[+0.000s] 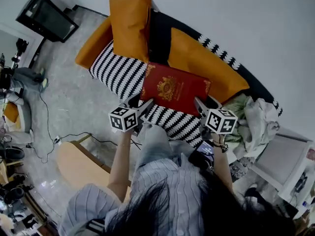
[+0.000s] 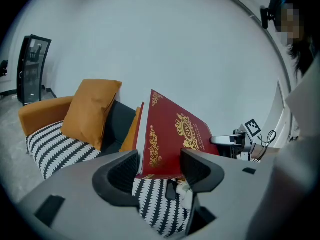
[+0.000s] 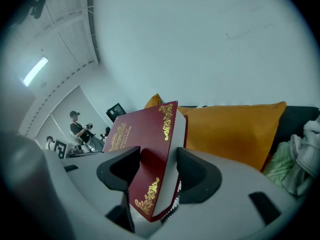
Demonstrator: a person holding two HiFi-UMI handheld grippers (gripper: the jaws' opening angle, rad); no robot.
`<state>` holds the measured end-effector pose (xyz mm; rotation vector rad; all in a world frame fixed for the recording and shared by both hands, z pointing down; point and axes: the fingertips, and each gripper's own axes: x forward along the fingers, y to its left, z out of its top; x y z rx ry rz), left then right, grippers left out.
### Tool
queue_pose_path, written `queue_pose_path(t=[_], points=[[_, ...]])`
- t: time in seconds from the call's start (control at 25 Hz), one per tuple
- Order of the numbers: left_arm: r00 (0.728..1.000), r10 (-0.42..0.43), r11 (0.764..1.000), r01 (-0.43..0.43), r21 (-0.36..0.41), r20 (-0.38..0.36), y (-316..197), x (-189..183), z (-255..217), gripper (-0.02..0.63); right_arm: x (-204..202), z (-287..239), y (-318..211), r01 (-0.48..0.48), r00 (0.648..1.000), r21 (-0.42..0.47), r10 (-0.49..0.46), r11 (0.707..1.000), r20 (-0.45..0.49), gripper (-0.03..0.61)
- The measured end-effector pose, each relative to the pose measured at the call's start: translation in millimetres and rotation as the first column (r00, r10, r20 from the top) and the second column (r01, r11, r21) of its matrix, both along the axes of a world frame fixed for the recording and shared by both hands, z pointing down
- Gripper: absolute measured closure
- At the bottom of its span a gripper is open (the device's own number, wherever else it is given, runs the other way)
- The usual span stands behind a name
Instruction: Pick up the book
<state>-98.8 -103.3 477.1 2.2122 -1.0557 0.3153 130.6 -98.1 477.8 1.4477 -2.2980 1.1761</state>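
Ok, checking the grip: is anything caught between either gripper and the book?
Nothing visible. The left gripper and the right gripper each clamp a near corner of the red book directly, over the striped sofa seat.

A sofa (image 1: 118,69) with a zigzag seat and orange cushions (image 1: 129,23) fills the upper middle of the head view. A dark screen (image 1: 47,17) stands upper left, clothes (image 1: 256,114) lie at right, and a cable (image 1: 47,124) trails at left.

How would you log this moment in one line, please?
left gripper: shut on book | right gripper: shut on book | book: tilted, above sofa
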Motion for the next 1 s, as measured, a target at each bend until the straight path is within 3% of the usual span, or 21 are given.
queue_pose_path(t=[0.56,1.0], points=[[0.989,-0.149,0.989,0.149,-0.004,0.011,58,-24,-16,0.351,-25,-16,27,0.100,0.995,0.023,-0.100,0.995,0.003,0.336],[0.972,-0.234,0.972,0.234,-0.008,0.037,79,-71,-23,0.351,-76,-19,28,0.192,0.981,0.021,-0.193,0.981,0.011,0.336]])
